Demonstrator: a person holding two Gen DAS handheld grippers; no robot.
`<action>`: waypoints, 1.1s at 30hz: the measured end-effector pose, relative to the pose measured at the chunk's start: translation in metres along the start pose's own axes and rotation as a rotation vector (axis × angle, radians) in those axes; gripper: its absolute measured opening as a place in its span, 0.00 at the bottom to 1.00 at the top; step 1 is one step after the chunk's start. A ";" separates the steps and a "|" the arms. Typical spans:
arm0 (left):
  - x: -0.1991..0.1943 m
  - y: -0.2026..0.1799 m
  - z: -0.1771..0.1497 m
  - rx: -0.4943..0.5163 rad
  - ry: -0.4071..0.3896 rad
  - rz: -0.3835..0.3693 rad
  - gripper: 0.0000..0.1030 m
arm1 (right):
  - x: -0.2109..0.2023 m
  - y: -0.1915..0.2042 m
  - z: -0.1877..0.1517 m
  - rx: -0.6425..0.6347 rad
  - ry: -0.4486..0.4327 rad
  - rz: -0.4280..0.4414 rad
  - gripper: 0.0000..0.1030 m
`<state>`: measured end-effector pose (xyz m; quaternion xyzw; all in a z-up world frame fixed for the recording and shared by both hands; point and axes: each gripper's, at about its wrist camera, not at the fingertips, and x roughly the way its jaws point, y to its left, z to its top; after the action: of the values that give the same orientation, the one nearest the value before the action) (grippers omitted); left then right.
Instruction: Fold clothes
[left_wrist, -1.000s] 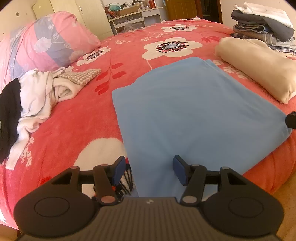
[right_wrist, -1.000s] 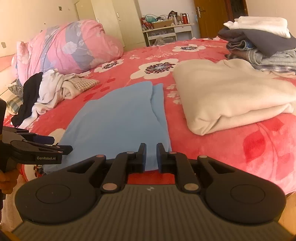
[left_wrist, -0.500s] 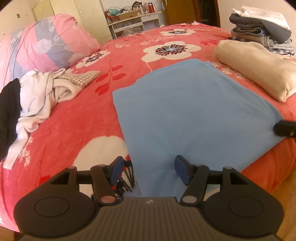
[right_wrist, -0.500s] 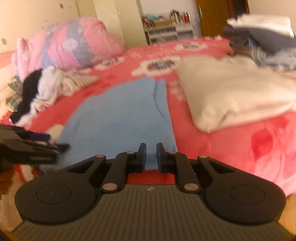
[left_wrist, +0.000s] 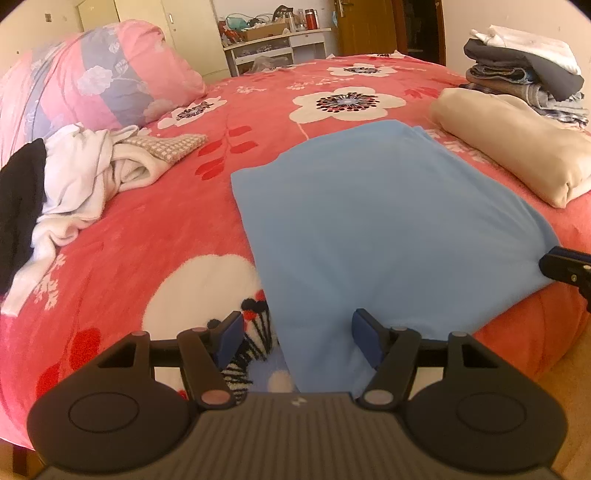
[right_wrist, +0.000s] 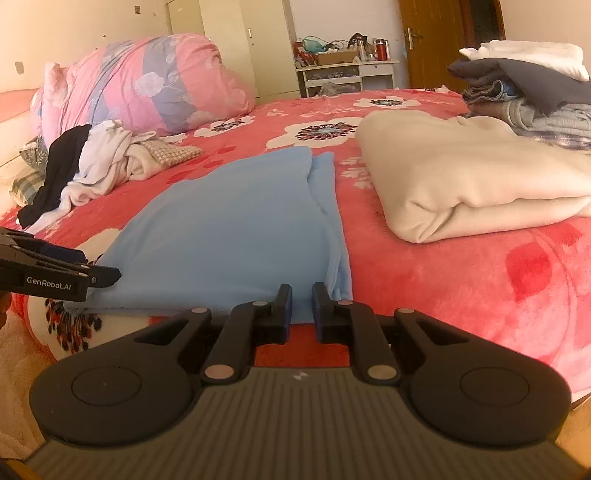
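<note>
From my left wrist camera I see the blue cloth (left_wrist: 388, 229) spread flat on the red flowered bed (left_wrist: 155, 236), its near edge reaching the bed's rim right under my left tongs (left_wrist: 293, 334). Those tongs have just been opening and now stand spread, the left blue pad over the blanket's flower print, the right pad over the blue cloth, neither pressing on it. At the right edge of this view the tip of my right tongs (left_wrist: 565, 264) sits at the cloth's near right corner. A folded beige blanket (left_wrist: 517, 147) lies beside the cloth, with a stack of folded clothes (left_wrist: 524, 70) behind it; a heap of white and dark unfolded clothes (left_wrist: 74, 177) lies well apart at the left, below a pink pillow (left_wrist: 99, 77). From my right wrist camera the right tongs (right_wrist: 301, 308) are pressed nearly together, with the cloth's near right edge showing in the narrow gap between the pads; I cannot tell for certain whether they pinch it. The left tongs (right_wrist: 55, 269) come in from the left at the cloth's other near corner.
</note>
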<state>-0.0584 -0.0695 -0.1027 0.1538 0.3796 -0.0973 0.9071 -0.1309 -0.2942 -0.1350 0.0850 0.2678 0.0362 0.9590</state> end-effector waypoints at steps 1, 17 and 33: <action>0.000 0.000 0.000 0.002 0.000 0.002 0.64 | 0.000 0.000 -0.001 0.002 -0.001 0.002 0.11; -0.004 0.001 -0.005 -0.001 0.001 0.004 0.64 | -0.002 -0.005 -0.004 0.048 -0.002 0.016 0.11; -0.002 0.002 -0.006 -0.009 -0.001 0.000 0.64 | -0.001 -0.004 -0.005 0.050 -0.006 0.012 0.11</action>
<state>-0.0637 -0.0655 -0.1049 0.1495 0.3798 -0.0957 0.9079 -0.1347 -0.2971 -0.1391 0.1106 0.2653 0.0348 0.9572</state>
